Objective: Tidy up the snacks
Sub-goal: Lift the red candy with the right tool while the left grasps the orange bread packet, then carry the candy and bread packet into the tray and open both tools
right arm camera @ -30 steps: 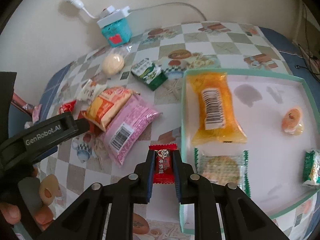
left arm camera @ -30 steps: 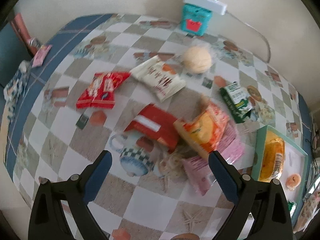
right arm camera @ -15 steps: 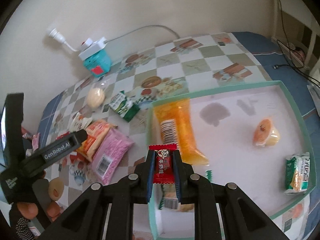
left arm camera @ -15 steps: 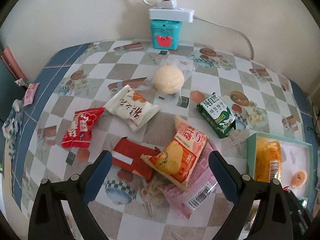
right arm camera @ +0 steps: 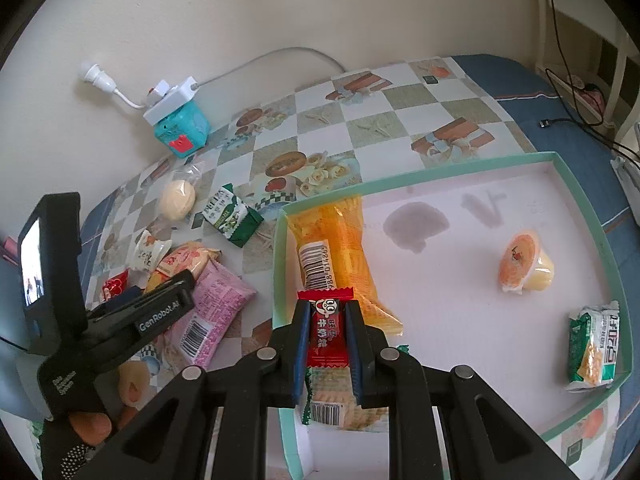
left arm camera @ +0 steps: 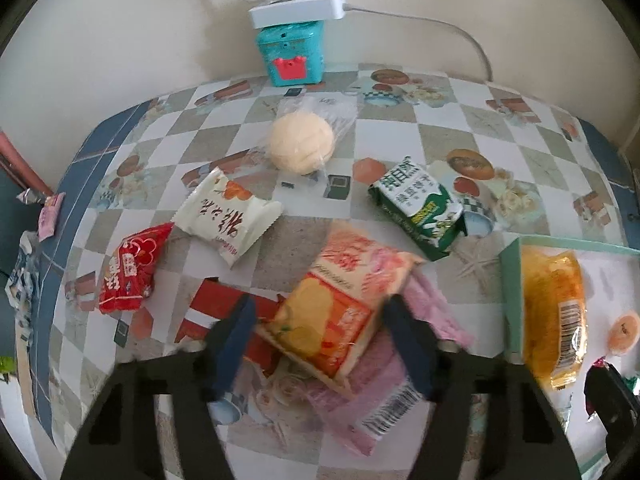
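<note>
An orange snack bag (left arm camera: 336, 312) lies on top of a pink packet (left arm camera: 384, 392) and a red packet (left arm camera: 216, 304) on the checked tablecloth. My left gripper (left arm camera: 320, 304) straddles the orange bag with its jaws closing. The right finger overlaps the bag's edge, while a thin gap shows at the left finger. In the right wrist view my right gripper (right arm camera: 327, 308) is shut on a small red candy packet (right arm camera: 327, 332). It hangs over the near left corner of the teal-rimmed tray (right arm camera: 279, 272), above a biscuit packet (right arm camera: 340, 400).
The tray holds a long orange packet (right arm camera: 340, 256), a jelly cup (right arm camera: 524, 264) and a green packet (right arm camera: 594, 348). On the cloth lie a red bag (left arm camera: 128, 268), a white packet (left arm camera: 228, 216), a wrapped bun (left arm camera: 302, 144) and a green pack (left arm camera: 420, 208). A teal box (left arm camera: 290, 56) with a power strip stands by the wall.
My left gripper came closer to the pile and its jaws narrowed around the orange bag. My right gripper carried the red candy packet from beside the tray to over its near left corner.
</note>
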`<state>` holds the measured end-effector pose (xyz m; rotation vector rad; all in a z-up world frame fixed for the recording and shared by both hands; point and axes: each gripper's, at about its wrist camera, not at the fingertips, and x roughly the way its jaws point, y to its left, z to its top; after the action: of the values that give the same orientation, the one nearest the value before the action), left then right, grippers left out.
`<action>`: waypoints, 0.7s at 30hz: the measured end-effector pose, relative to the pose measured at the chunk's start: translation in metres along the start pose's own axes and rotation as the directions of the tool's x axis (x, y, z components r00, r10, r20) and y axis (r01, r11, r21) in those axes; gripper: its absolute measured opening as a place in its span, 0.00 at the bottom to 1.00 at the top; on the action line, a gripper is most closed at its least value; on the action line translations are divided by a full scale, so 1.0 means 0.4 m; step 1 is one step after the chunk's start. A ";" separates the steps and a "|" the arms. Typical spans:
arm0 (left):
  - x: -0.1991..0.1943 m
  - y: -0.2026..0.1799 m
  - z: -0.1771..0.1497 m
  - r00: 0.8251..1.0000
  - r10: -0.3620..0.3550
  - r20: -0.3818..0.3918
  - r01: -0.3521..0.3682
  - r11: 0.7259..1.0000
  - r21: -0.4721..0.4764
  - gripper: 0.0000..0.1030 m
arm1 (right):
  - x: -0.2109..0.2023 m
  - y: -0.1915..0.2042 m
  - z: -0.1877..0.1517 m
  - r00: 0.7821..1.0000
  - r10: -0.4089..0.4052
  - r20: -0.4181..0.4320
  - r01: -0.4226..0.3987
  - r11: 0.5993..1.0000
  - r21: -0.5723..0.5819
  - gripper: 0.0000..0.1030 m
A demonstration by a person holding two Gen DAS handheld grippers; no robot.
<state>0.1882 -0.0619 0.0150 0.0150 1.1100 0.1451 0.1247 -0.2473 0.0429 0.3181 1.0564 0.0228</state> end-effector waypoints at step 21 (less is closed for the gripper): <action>-0.032 0.043 0.008 0.998 -0.056 0.033 0.058 0.995 -0.078 0.28 | 0.001 -0.013 -0.001 1.000 0.007 -0.003 -0.007 1.000 0.021 0.18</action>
<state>0.1838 -0.0464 0.0293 -0.0846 1.0726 0.1373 0.1238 -0.2521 0.0411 0.3411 1.0587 0.0188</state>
